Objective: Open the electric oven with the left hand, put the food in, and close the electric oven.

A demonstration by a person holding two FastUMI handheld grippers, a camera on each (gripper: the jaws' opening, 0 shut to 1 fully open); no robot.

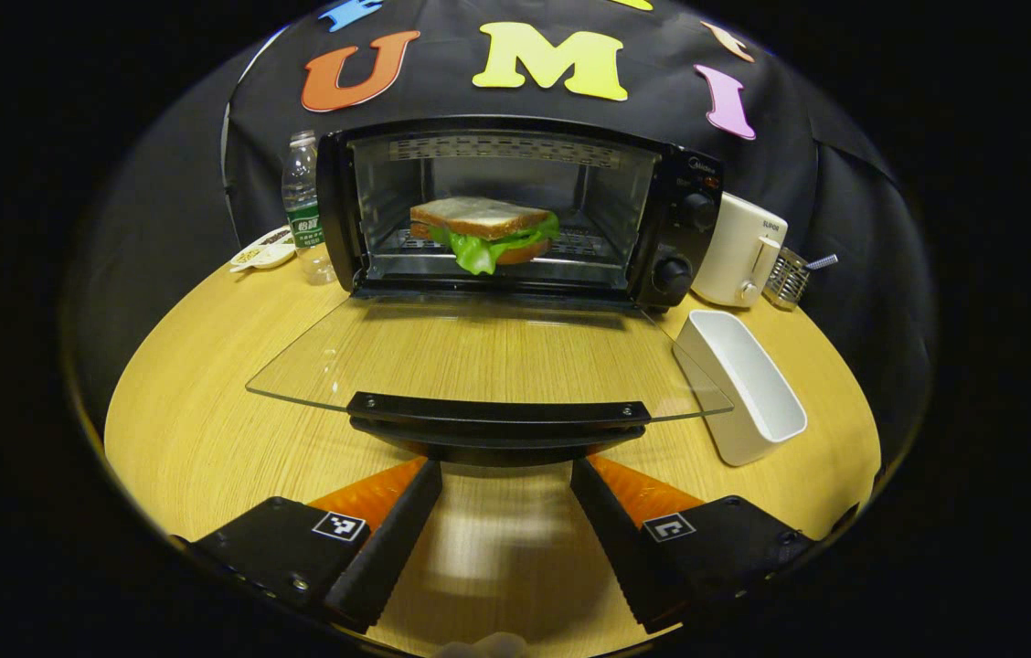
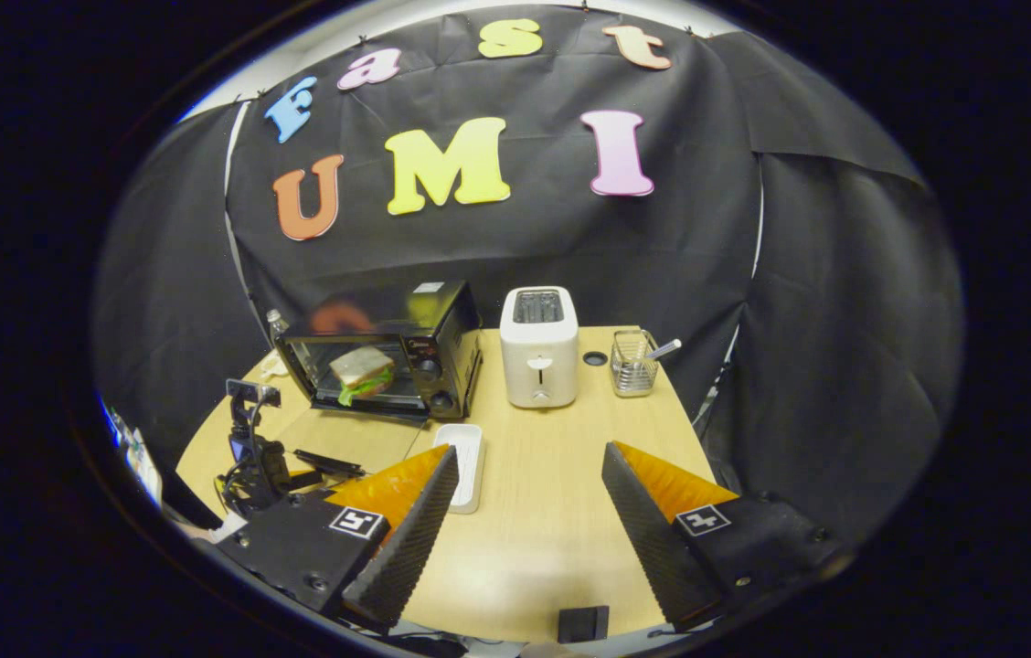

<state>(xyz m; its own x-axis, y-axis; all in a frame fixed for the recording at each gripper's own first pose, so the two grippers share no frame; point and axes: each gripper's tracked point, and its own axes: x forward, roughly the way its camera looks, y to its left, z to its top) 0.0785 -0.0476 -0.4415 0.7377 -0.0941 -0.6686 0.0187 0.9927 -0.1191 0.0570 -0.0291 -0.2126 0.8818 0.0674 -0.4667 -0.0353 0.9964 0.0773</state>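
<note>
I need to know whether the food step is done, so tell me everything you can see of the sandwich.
The sandwich lies flat on the wire rack inside the electric oven, near the middle of the chamber. It has a slice of pale bread with a brown crust on top, ruffled green lettuce spilling out at the front, and a brownish layer beneath. It looks whole and level. Only the rack touches it; the glass door is folded down open, and the left hand-held gripper sits apart, near the door handle.
</note>
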